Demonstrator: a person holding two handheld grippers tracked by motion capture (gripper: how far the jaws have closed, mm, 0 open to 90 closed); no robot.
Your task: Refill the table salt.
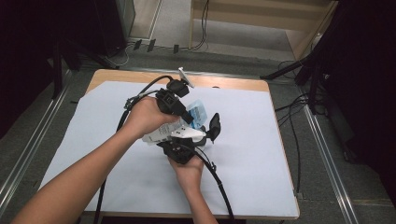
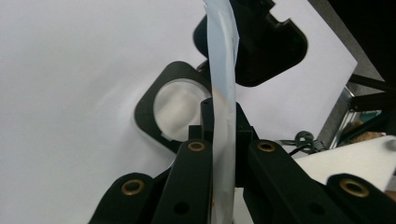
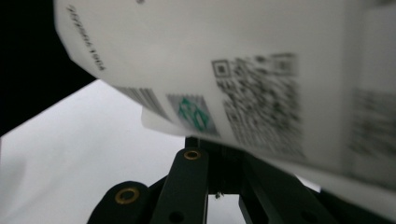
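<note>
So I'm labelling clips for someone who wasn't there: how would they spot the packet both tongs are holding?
Look at the white sheet covering the table, then at the two hands meeting near its middle. The packet is the thin white pouch pinched between them, printed with barcodes and a QR code, unlike the black tool parts beside it.

Bright in the middle, dark round the sides.
Soft, even light from above on the white sheet [image 1: 261,154] over the bench [image 1: 224,82]; only faint shadows. Very blurry up close on the printed packet [image 3: 243,88] in the right gripper view. Pale glare behind the see-through strip [image 2: 223,84].
</note>
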